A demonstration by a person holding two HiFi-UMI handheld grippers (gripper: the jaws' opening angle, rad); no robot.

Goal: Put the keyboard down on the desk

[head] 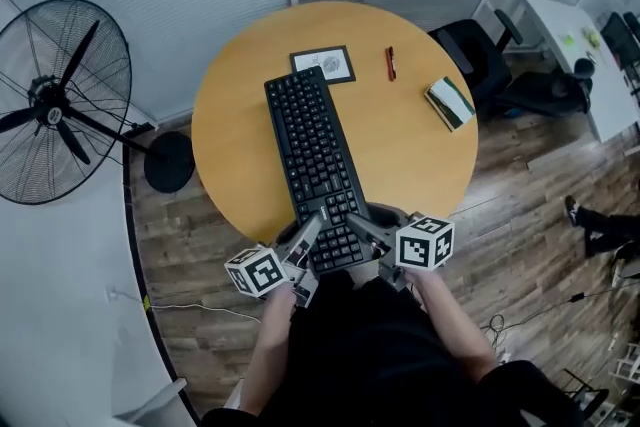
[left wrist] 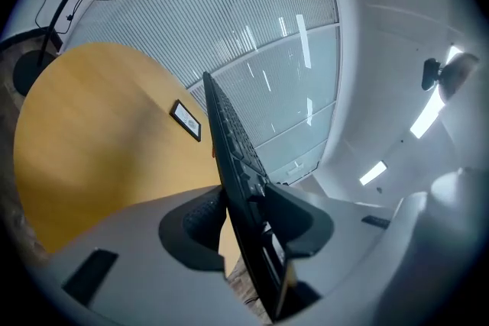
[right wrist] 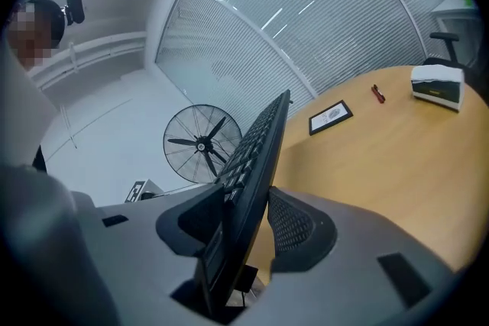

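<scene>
A black keyboard (head: pixel 312 150) stretches lengthwise over the round wooden table (head: pixel 420 165), and its near end sticks out past the table's front edge. My left gripper (head: pixel 308 237) is shut on the left side of that near end. My right gripper (head: pixel 362 227) is shut on the right side. In the left gripper view the keyboard (left wrist: pixel 229 141) stands edge-on between the jaws of the left gripper (left wrist: pixel 241 214), above the table (left wrist: pixel 92 133). The right gripper view shows the same for the keyboard (right wrist: pixel 260 141) and the right gripper (right wrist: pixel 252 221). Whether the far end rests on the table I cannot tell.
On the table's far part lie a small framed picture (head: pixel 326 65), a red pen (head: pixel 391 63) and a small box (head: pixel 450 102). A standing fan (head: pixel 62 100) is at the left, and an office chair (head: pixel 490 65) and a white desk (head: pixel 580 45) at the right. Glass walls run behind.
</scene>
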